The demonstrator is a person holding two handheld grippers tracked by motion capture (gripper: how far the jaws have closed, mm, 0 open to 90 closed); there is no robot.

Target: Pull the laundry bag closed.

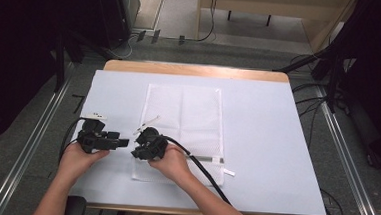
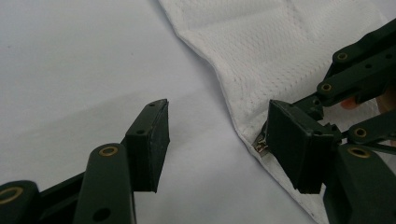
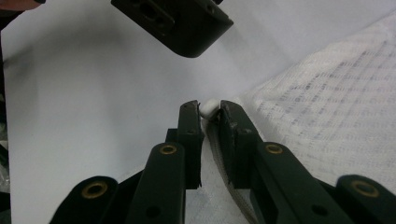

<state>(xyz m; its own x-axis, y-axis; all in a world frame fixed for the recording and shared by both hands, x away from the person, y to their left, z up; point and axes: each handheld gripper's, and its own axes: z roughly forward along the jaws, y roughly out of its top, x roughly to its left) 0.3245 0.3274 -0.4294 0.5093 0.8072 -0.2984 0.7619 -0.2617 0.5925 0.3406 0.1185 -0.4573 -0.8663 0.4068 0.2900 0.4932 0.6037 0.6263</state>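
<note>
A white mesh bag (image 1: 183, 112) lies flat on the white table cover (image 1: 261, 142). My right gripper (image 1: 138, 152) sits at the bag's near left edge. In the right gripper view its jaws (image 3: 210, 108) pinch a fold of the bag's white edge (image 3: 327, 107) beside the zipper band. My left gripper (image 1: 120, 142) lies just to the left of it, pointing at the bag. In the left gripper view its jaws (image 2: 219, 112) stand open over the cover, with nothing between them. A small metal zipper pull (image 2: 260, 144) shows at the bag's edge (image 2: 280, 42), next to the left gripper's right-hand pad.
A dark zipper line (image 1: 205, 159) runs along the bag's near end, ending at a white tag (image 1: 228, 172). A thin white strip (image 1: 147, 122) lies at the bag's left edge. The right gripper's black cable (image 1: 202, 173) trails over the table's near edge.
</note>
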